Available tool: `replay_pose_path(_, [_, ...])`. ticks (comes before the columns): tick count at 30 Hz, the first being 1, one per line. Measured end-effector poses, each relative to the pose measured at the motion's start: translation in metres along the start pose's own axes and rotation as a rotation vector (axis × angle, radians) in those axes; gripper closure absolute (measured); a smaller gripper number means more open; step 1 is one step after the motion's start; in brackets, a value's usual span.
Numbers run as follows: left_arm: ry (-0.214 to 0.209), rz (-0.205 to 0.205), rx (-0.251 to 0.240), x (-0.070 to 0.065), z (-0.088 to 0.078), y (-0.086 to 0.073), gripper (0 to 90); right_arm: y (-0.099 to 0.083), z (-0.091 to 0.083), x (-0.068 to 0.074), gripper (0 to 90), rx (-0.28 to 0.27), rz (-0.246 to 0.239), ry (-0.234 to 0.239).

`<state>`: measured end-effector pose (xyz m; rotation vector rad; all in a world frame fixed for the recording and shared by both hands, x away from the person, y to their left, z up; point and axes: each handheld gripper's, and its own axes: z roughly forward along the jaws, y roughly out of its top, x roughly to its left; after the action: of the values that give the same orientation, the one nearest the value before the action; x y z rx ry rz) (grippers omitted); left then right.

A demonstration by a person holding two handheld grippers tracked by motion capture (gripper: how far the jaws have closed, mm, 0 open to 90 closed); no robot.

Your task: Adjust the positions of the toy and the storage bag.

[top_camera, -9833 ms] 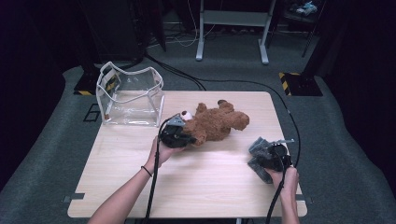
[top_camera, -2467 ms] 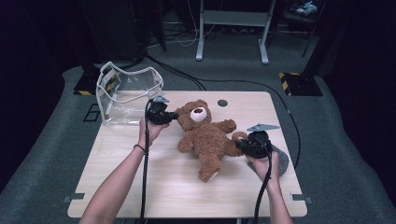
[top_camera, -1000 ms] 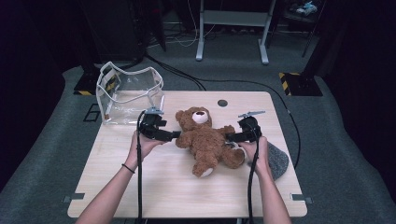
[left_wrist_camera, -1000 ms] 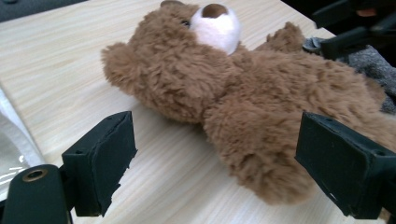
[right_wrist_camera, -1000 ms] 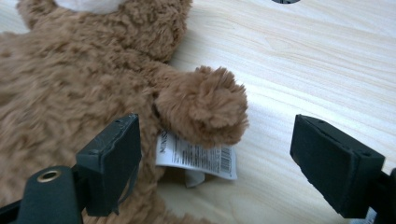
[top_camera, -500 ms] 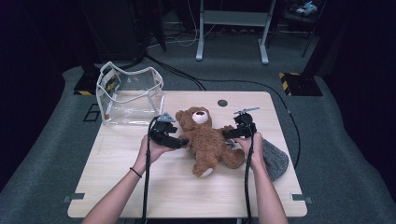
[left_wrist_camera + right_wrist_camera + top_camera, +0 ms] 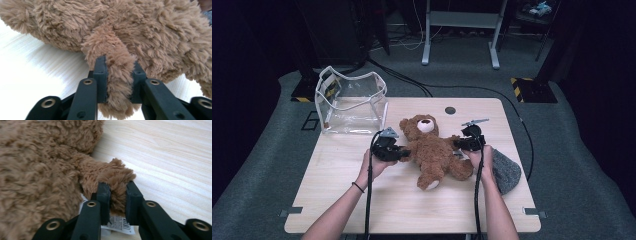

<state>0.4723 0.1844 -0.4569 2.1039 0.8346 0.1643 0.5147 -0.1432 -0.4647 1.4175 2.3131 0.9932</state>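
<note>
Two tongs have just been closing on the teddy bear (image 7: 432,150) at mid-counter (image 7: 412,210): left tongs (image 7: 404,153) pinch its arm at nine o'clock, right tongs (image 7: 458,144) its other arm at three. Clear bag (image 7: 352,105) stands at ten o'clock; the near edge lies open.

My grippers' jaws are black. The teddy bear (image 7: 432,150) is brown with a pale muzzle; the table (image 7: 412,210) is light wood, the cloth (image 7: 508,172) grey.
</note>
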Motion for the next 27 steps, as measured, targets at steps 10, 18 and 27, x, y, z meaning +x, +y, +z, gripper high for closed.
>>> replay_pose_path(10, [0.005, -0.032, -0.008, 0.015, -0.009, 0.002, 77.4, 0.004, -0.023, 0.009, 80.7, -0.040, -0.013, 0.025])
replay_pose_path(18, [-0.020, -0.066, 0.001, 0.031, -0.014, 0.010, 77.5, 0.002, -0.052, 0.021, 80.8, -0.056, -0.004, 0.032])
replay_pose_path(27, [0.001, -0.094, 0.037, 0.049, -0.007, 0.014, 76.9, -0.011, -0.047, 0.027, 80.6, -0.032, 0.010, 0.035])
